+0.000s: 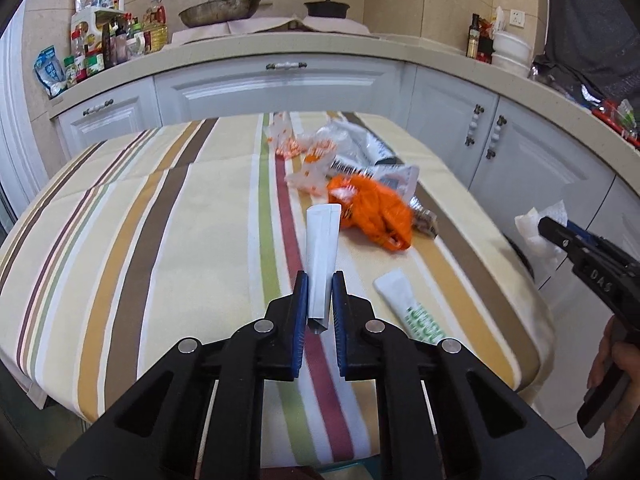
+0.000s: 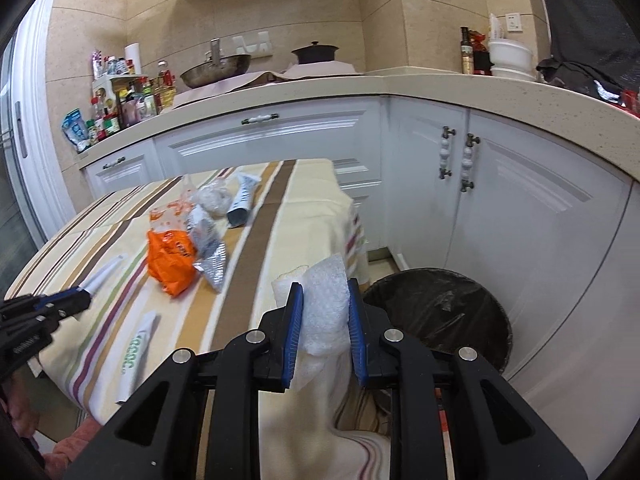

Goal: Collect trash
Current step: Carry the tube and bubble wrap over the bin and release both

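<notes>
My left gripper (image 1: 320,280) is shut on a flat white tube (image 1: 322,240), held just above the striped tablecloth (image 1: 160,240). In the right wrist view the same gripper (image 2: 76,298) and tube (image 2: 106,272) show at the left. My right gripper (image 2: 325,292) is shut on a wad of white bubble wrap (image 2: 324,308), at the table's right edge beside the black lined bin (image 2: 440,312). On the cloth lie an orange bag (image 1: 372,208), a green-and-white tube (image 1: 412,304), silver wrappers (image 2: 212,264), clear orange-printed bags (image 1: 308,152) and a grey tube (image 2: 242,200).
White cabinets (image 2: 520,220) and a beige counter (image 1: 280,48) wrap around the table's far and right sides. Bottles (image 1: 104,40), a wok (image 1: 220,10) and a dark pot (image 1: 326,8) stand on the counter. A hand (image 1: 612,360) holds the right gripper's handle.
</notes>
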### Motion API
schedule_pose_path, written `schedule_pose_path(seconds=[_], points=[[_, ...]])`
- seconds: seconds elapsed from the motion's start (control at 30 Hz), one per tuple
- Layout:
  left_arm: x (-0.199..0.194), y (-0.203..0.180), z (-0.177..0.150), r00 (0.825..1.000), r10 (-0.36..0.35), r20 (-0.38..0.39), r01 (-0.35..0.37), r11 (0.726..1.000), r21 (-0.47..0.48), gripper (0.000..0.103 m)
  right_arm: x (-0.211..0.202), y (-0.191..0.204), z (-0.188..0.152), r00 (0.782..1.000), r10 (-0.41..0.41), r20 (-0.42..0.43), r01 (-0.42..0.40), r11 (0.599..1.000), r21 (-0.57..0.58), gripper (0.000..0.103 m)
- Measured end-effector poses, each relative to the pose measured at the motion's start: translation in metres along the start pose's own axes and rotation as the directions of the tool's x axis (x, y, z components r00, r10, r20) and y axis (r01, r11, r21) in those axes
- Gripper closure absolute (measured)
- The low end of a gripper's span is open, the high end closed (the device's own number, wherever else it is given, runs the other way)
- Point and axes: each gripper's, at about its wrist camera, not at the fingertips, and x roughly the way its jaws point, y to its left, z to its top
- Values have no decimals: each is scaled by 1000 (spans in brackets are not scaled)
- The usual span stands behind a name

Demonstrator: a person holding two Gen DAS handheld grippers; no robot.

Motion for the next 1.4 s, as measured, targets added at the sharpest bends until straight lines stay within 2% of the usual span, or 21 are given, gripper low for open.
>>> schedule_pose_path(seconds=[0.23, 0.5, 0.63, 0.87, 0.93, 0.97, 1.0, 1.17, 1.23, 1.27, 1.4], points=[[4, -36, 28, 997, -68, 28, 67, 997, 41, 91, -5, -36, 5, 994, -105, 28, 104, 994, 34, 80], [34, -120, 56, 988, -153, 18, 148, 978, 148, 91, 1, -83, 7, 979, -200, 27, 198, 978, 67, 80], [56, -162, 65, 983, -181, -13, 180, 967, 182, 91, 9, -99, 8, 976, -218, 15, 216, 974, 72, 80], [94, -215, 76, 983, -179, -51, 186, 958, 218, 90, 28, -122, 10, 974, -225, -1, 224, 970, 88, 80], [104, -224, 77, 985, -163, -56, 172, 958, 229, 85, 37, -128, 10, 975, -224, -9, 224, 970, 93, 72], [110, -229, 77, 987, -152, -58, 161, 959, 233, 85, 42, -132, 10, 973, -231, -8, 231, 968, 97, 62], [118, -234, 78, 988, -139, -65, 151, 959, 239, 85, 45, -135, 10, 972, -234, -5, 233, 967, 103, 56], [137, -242, 76, 988, -116, -106, 138, 961, 241, 80, 54, -147, 7, 970, -241, -12, 241, 962, 129, 56], [136, -241, 75, 988, -115, -105, 138, 961, 240, 64, 52, -148, 5, 970, -242, -10, 241, 961, 137, 55], [135, -239, 76, 988, -117, -99, 138, 962, 234, 62, 51, -147, 4, 970, -242, -11, 241, 961, 136, 54], [123, -230, 77, 987, -131, -89, 148, 964, 222, 62, 46, -144, 2, 969, -246, -13, 245, 960, 138, 51]])
